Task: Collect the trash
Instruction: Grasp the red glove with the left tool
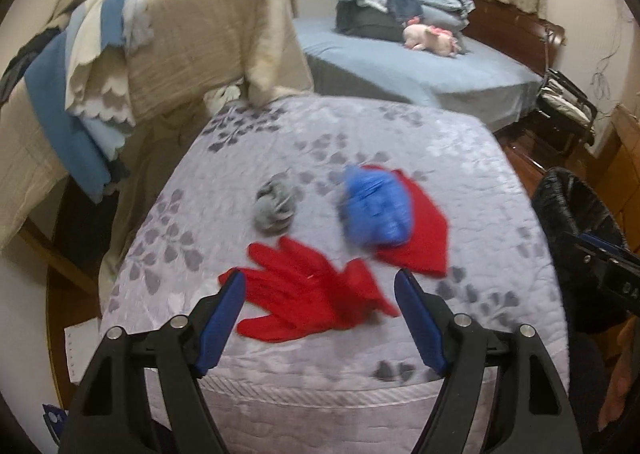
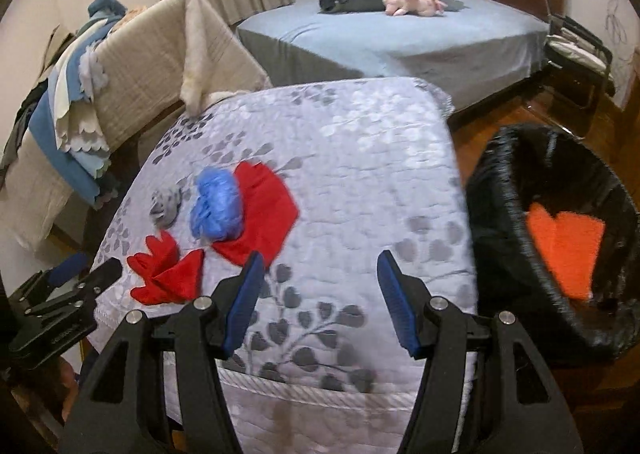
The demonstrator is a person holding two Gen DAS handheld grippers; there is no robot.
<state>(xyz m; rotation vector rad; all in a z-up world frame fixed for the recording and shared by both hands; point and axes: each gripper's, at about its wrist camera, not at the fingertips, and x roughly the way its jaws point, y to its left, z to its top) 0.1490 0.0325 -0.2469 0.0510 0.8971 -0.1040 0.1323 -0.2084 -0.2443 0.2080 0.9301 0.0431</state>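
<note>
Left tongs [image 1: 320,290]: my jaws stand wide apart, nothing between the pads; they hang over the near edge of the desk, with the red glove just beyond the tips.
Right tongs [image 2: 320,274]: my jaws are parted and empty, over bare quilt at the near right of the desk.
Desk [image 2: 360,141]: I see it covered by a pale lilac quilt with grey leaf print.
Red glove [image 1: 304,294]: flat on the quilt, near left, fingers spread.
Red cloth [image 1: 420,230]: flat piece, centre of the quilt, farther than the glove.
Blue crumpled wad [image 1: 374,205]: lies on the left part of the red cloth, touching it.
Grey crumpled wad [image 1: 274,205]: on the quilt, just left of the blue one, apart from it.
Bin [image 2: 496,189]: black liner, on the floor right of the desk.
Orange piece [image 2: 564,246]: inside the bin.
Bed [image 2: 400,37]: blue sheet, far side of the room, with folded clothes and a pink soft toy [image 2: 412,1].
</note>
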